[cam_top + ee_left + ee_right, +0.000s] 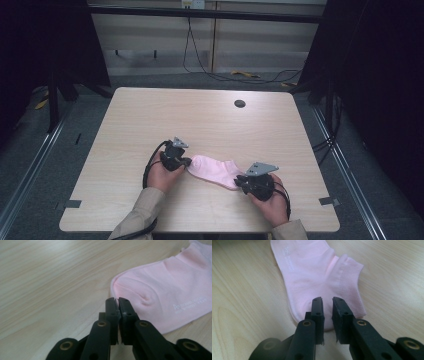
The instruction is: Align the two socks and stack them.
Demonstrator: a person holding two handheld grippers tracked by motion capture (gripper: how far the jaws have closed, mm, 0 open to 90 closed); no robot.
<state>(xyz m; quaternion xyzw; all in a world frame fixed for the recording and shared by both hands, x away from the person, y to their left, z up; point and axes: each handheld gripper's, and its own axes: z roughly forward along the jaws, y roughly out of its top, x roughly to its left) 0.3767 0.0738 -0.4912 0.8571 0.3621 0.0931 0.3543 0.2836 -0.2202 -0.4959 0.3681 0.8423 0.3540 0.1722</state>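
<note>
A pale wooden table (150,115) is carrying a pink sock (215,170) flat near its front edge. The left gripper (186,162), jaws pressed together, is meeting the toe; the right gripper (241,180), slightly spread, is hovering over the heel, probably to grasp both ends.

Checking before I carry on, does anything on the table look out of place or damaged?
Nothing stands out. The pink sock lies flat on the table between the left claw and right claw, no tears visible.
</note>
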